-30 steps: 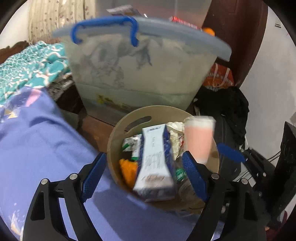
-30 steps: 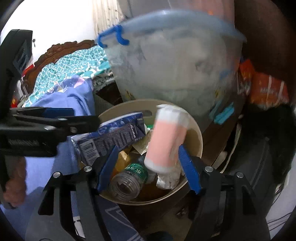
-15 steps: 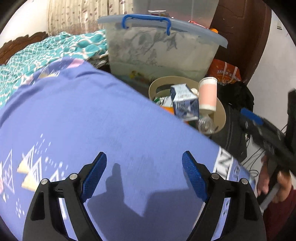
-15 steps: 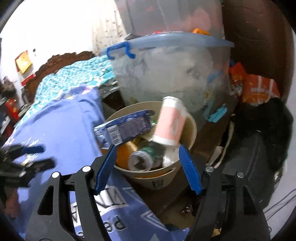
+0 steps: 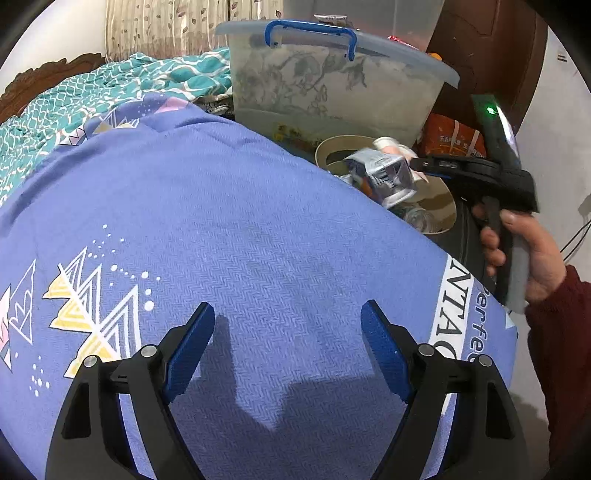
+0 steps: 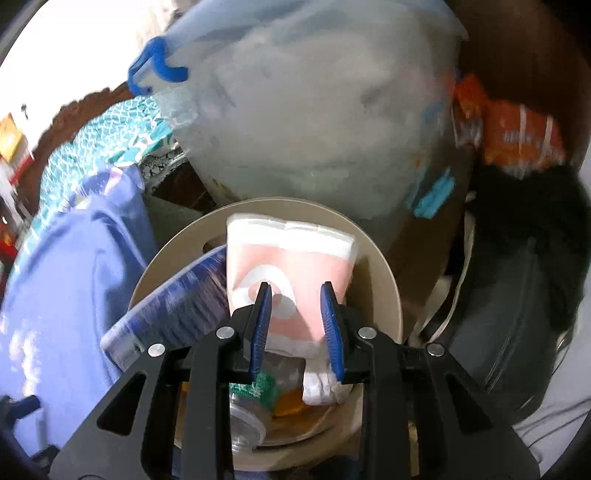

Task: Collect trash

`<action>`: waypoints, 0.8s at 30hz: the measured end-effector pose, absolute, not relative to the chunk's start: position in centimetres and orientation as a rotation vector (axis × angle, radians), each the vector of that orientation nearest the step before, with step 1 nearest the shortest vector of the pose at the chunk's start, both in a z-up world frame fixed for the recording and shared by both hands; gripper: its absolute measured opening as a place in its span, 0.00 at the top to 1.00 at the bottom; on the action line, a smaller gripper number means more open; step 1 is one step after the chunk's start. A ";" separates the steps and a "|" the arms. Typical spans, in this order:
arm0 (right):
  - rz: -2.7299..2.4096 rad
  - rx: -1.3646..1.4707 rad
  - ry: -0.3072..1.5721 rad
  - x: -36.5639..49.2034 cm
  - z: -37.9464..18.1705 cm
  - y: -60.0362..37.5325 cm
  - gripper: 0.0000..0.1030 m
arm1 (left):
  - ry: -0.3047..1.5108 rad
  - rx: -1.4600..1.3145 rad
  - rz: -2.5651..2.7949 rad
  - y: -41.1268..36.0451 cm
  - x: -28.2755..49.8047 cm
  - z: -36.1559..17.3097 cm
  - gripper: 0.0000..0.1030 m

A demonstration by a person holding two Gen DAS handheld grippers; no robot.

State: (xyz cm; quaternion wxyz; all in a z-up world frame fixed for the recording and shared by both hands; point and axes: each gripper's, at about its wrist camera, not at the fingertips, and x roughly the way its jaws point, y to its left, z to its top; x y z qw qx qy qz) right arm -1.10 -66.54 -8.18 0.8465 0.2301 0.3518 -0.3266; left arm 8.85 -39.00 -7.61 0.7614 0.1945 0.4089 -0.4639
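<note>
The right gripper (image 6: 296, 297) has just been closing and clamps the crushed pink-and-white paper cup (image 6: 291, 273) above the round beige bin (image 6: 384, 280). The left gripper (image 5: 288, 325) stands apart over the purple patterned cloth (image 5: 229, 229), holding nothing.

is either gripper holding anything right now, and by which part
The right gripper has just closed on the pink paper cup, gripping its lower body. The left gripper is open over the blue blanket, holding nothing.

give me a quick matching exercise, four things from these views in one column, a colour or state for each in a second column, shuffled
Things:
1. paper cup
2. left gripper
3. storage box handle
4. snack bag

Colour or state:
A. orange
B. jaws wide apart over purple cloth
C. pink and white, pinched between jaws
D. blue

Pairs: 1-C, 2-B, 3-D, 4-A
</note>
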 end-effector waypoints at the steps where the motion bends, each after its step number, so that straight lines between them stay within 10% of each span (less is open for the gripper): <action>1: -0.687 0.478 0.744 -0.9 -8.0 -66.5 0.69 | 0.884 0.425 -1.010 -38.9 8.7 -7.5 0.25; 18: -0.656 0.630 0.592 -10.0 -5.3 -56.2 0.69 | 0.859 0.431 -1.001 -34.8 5.9 -7.2 0.23; 22: -0.658 0.671 0.548 -11.7 -5.2 -51.8 0.33 | 0.834 0.432 -0.981 -32.9 5.5 -7.1 0.18; 24: -0.668 0.683 0.516 -12.3 -4.9 -49.6 0.31 | 0.814 0.435 -0.968 -32.0 5.4 -6.9 0.16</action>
